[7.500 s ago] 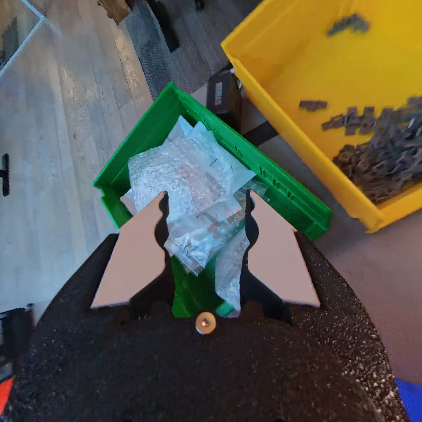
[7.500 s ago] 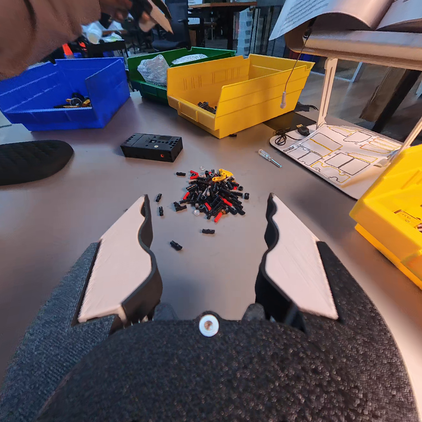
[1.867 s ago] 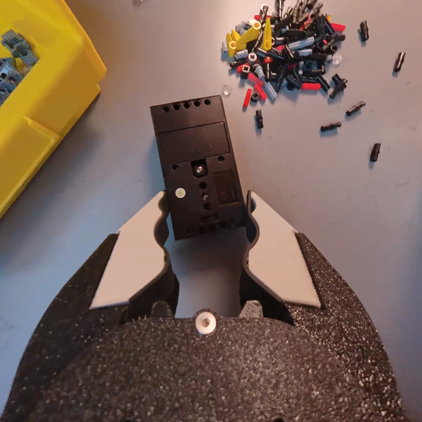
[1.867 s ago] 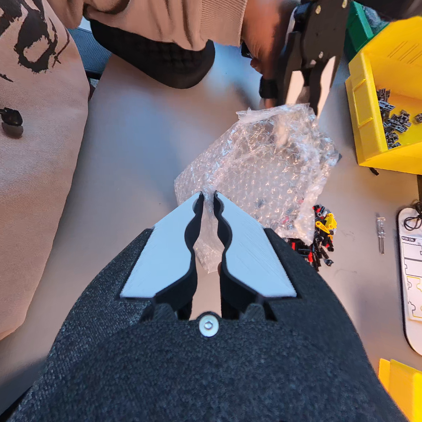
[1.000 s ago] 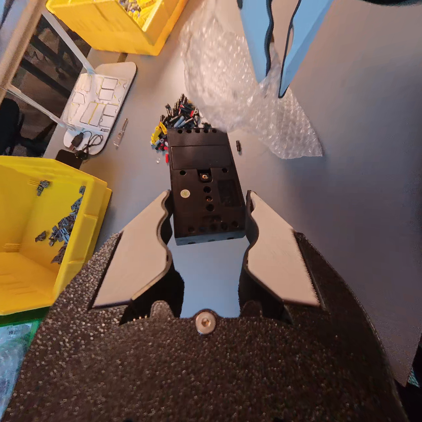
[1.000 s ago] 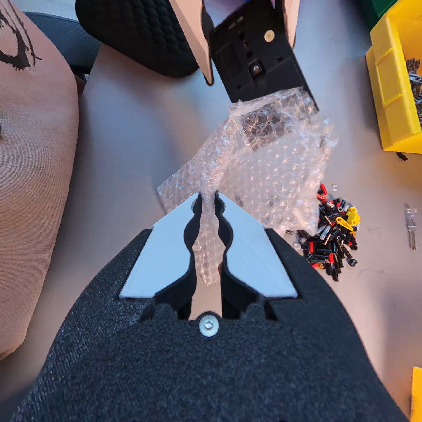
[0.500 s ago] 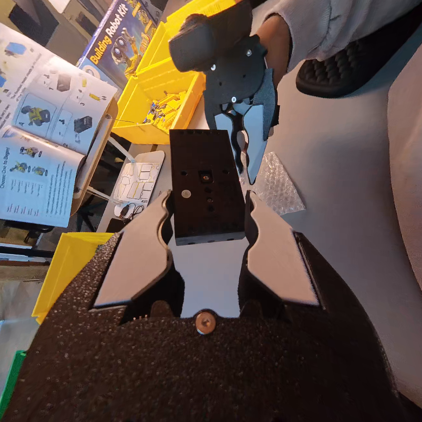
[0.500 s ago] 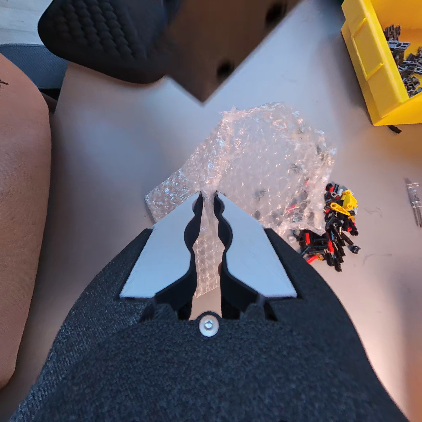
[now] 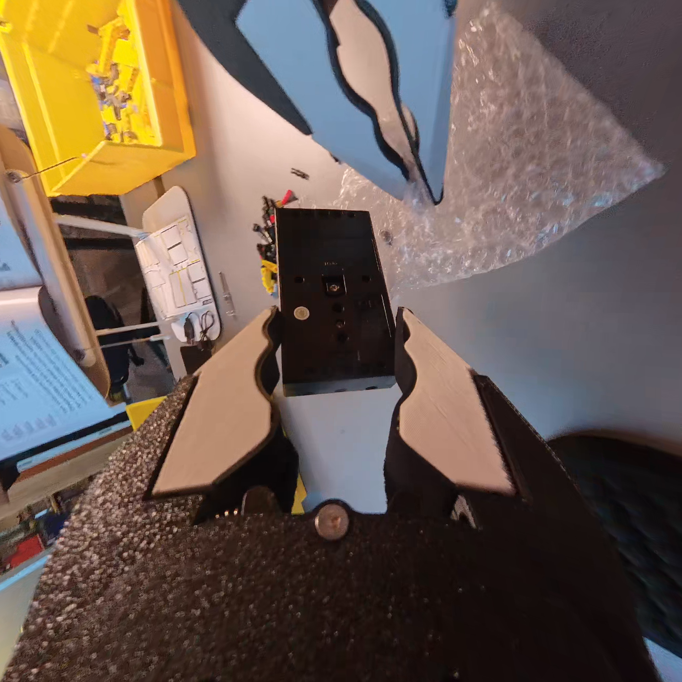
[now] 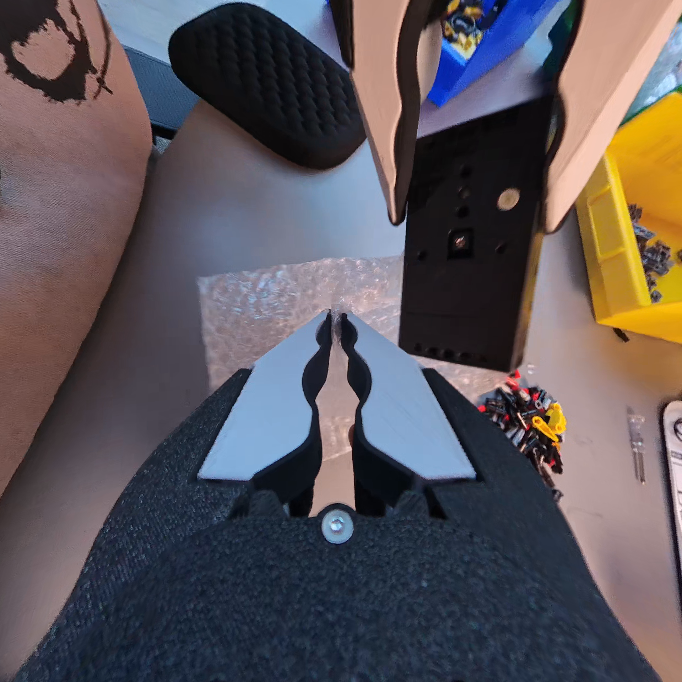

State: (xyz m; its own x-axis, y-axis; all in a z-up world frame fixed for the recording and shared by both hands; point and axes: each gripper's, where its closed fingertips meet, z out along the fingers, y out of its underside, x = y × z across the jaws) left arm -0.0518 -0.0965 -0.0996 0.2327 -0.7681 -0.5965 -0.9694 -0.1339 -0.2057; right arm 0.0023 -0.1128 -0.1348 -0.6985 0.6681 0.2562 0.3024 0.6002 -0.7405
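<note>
Where the left claw [image 9: 336, 313] clamps it by its two long sides, a black rectangular block [image 9: 332, 295] with round holes and a central screw is held off the grey worktop [image 9: 535, 350], its far end pointing toward the right claw [image 10: 335, 313]. That right claw is pinched nearly closed on a sheet of clear bubble wrap [image 10: 280, 288], which spreads over the worktop beneath both claws; in the right wrist view the block overlaps the sheet's right edge.

Just beside the sheet lies a heap of small black, red and yellow connector pieces [image 10: 524, 420]; near it, farther right, lie a small screwdriver [image 10: 636, 446] and the edge of a white card [image 10: 673, 461].

Containers: a yellow bin [image 10: 623, 258] at the right of the right wrist view holds dark grey pieces. Behind the left claw, a blue bin [image 10: 476, 62] holds black and yellow parts. A second yellow bin [image 9: 110, 162], at upper left of the left wrist view, holds a scatter of mixed small parts.

A black textured pad [image 10: 265, 85] rests at the worktop's near edge, next to a person's tan garment [image 10: 55, 184]. An open booklet [image 9: 33, 387] stands at left.
</note>
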